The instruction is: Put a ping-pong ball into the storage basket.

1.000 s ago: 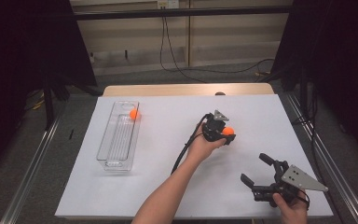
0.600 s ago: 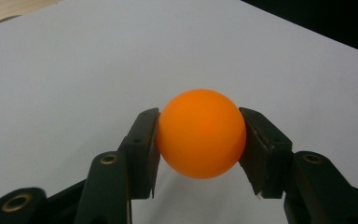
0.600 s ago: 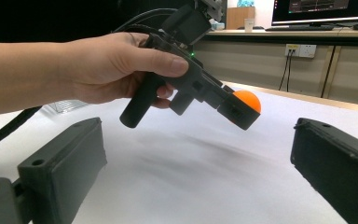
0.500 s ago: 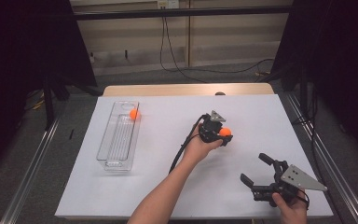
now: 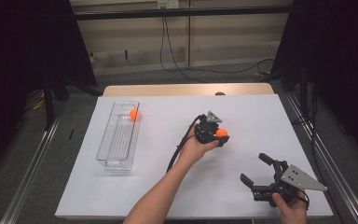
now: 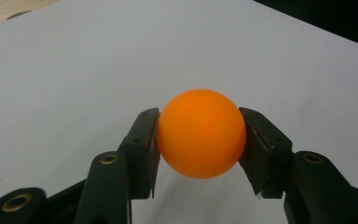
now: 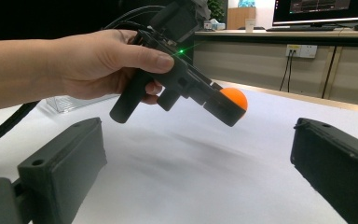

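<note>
Orange ball [image 6: 201,133] sits pinched between my left gripper [image 5: 216,134] fingers, lifted above the table [image 5: 261,116]. My right gripper [image 5: 257,172] (at five o'clock) rests with fingers spread, holding nothing.

Orange ball [image 6: 200,133] in the left claw [image 6: 200,140]: its flanks are covered by the two pads, its underside hidden; the claw body is cut off by the lower edge of the left gripper view; in the right gripper view the near jaw hides most of the ball. Right claw [image 7: 196,163]: both jaws cropped by the lower and side edges there; the person's forearm [image 5: 154,205] is cut off at the bottom of the high view.
</note>
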